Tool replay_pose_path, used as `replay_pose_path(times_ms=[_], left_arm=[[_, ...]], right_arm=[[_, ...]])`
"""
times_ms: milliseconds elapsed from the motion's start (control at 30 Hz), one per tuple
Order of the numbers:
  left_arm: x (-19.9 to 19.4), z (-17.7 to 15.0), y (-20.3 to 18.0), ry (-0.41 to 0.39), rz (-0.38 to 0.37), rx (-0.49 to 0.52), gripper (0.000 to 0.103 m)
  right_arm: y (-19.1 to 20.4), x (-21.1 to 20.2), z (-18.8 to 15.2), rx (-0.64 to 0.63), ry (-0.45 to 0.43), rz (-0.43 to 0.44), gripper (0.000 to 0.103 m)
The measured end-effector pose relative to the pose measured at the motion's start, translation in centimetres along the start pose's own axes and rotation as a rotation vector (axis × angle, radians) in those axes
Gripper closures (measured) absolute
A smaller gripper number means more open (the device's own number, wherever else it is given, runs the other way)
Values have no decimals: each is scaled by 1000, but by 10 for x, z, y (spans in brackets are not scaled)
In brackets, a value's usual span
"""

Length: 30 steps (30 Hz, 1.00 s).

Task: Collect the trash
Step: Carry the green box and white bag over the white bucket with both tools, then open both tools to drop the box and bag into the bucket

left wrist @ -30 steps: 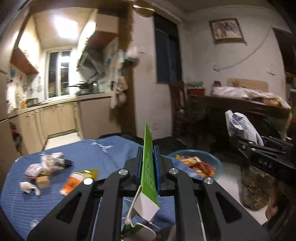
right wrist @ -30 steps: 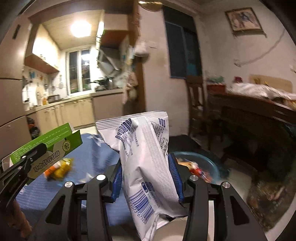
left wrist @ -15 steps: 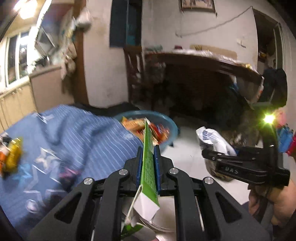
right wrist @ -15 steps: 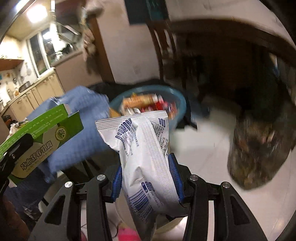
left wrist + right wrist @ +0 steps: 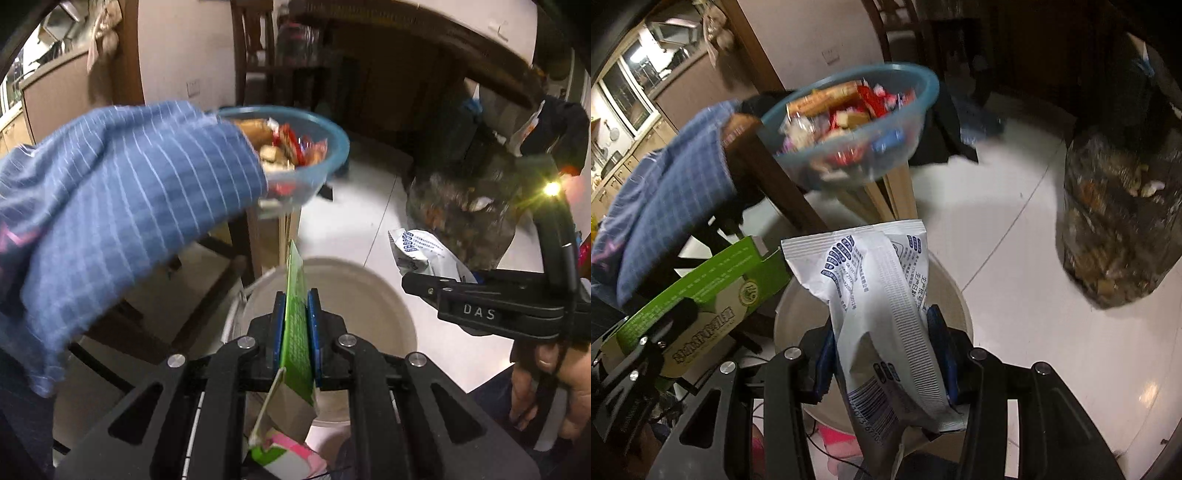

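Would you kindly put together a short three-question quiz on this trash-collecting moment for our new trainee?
1. True or false: the left gripper is shut on the green carton.
2. What does the right gripper hold? A) a white snack bag B) a glass bottle C) a sponge
3. Fill in: below both grippers on the floor stands a round beige ____.

Key
1. True.
2. A, the white snack bag.
3. Bin; the blue bowl of wrappers sits higher, by the blue tablecloth.
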<state>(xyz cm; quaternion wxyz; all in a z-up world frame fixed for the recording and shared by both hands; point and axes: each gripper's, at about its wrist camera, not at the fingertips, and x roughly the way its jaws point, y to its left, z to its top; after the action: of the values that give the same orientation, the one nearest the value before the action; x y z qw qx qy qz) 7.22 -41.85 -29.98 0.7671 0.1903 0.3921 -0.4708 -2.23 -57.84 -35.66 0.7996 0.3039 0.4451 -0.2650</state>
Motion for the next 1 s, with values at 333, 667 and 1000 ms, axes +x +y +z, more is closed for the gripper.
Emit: replay_pose_path(times_ms=[333,667,1000], left_arm=[[25,0,-2,50,6,-8,92],[28,0,-1,55,10,-6,90],[32,-3,7,60,9,-10,61]], right_arm=[[-8,23,-8,18,63,-2,56],[-7,24,-5,19,58,-6,55],[-14,13,-2,39,19,-12,39]])
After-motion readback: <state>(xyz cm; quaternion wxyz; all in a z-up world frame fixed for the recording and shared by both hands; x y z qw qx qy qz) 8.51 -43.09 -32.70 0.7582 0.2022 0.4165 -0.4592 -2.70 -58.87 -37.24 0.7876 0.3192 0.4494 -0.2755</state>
